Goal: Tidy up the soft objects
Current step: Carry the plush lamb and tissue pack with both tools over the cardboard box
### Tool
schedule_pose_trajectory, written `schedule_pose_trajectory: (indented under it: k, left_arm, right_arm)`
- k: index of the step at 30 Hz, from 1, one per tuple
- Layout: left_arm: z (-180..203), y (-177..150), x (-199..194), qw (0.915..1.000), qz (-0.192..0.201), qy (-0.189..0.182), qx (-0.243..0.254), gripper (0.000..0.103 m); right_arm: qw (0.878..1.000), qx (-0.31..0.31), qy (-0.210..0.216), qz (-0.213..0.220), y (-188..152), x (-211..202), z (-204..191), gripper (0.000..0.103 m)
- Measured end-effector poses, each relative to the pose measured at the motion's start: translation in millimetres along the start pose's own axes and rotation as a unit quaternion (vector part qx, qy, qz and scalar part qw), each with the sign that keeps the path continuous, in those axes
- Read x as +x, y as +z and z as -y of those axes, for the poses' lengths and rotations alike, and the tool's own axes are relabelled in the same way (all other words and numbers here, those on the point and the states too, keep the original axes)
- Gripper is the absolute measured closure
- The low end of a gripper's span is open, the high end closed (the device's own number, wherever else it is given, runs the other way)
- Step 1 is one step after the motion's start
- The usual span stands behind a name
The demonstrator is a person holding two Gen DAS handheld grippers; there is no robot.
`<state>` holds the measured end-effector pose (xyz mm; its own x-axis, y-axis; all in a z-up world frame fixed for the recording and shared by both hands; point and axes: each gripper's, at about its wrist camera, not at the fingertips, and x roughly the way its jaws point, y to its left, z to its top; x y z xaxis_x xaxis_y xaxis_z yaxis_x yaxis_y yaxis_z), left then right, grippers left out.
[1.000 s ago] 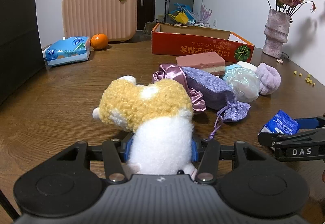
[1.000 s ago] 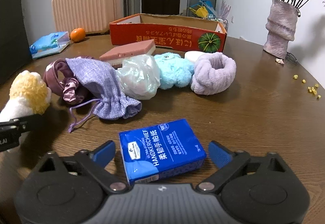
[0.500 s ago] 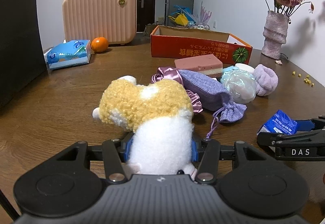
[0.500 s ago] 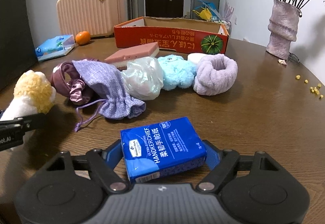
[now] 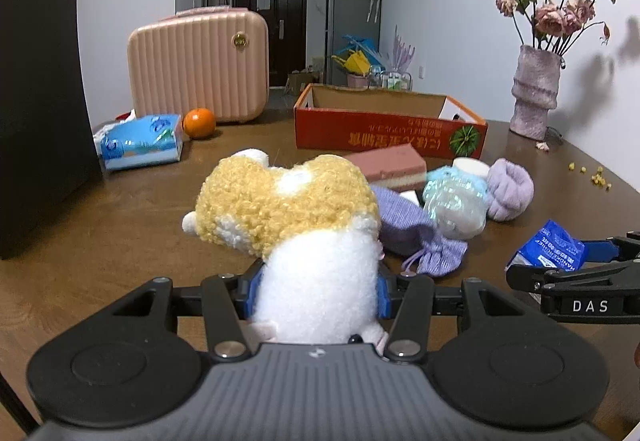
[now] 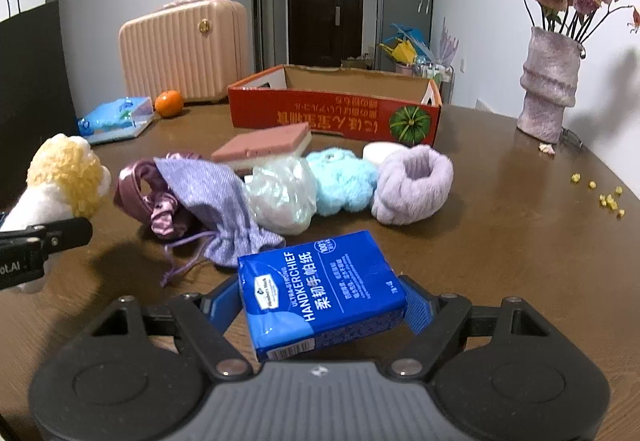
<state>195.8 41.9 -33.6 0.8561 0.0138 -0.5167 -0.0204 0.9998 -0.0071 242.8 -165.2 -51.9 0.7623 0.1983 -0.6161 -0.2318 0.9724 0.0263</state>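
Note:
My left gripper (image 5: 318, 293) is shut on a yellow and white plush toy (image 5: 296, 217) and holds it above the table; the toy also shows in the right wrist view (image 6: 64, 177). My right gripper (image 6: 324, 305) is shut on a blue handkerchief tissue pack (image 6: 320, 297), lifted off the table and tilted. The pack also shows at the right of the left wrist view (image 5: 548, 247). A row of soft things lies ahead: a satin scrunchie (image 6: 148, 193), a purple drawstring pouch (image 6: 216, 197), a clear plastic bag (image 6: 280, 197), a blue fluffy ball (image 6: 344, 181), a lilac wristband (image 6: 412, 185).
An open red cardboard box (image 6: 332, 113) stands behind the row, a pink sponge (image 6: 264, 145) in front of it. A pink suitcase (image 6: 184, 49), an orange (image 6: 169, 103) and a tissue box (image 6: 116, 119) are at back left, a black bag (image 5: 40, 113) at left, a vase (image 6: 550, 81) at right.
My right gripper closed on the blue tissue pack and lifted it off the table. My left gripper rose with the plush toy.

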Motion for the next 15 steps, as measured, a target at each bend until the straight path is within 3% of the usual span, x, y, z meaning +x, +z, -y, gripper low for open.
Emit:
schedule_pose_trajectory:
  k: [15]
  left_arm:
    - [13,41,11,0.9996,0.025,-0.007,0.012,0.052]
  right_arm:
    - [0.999,0.001,-0.004,0.032,35,2,15,0.022]
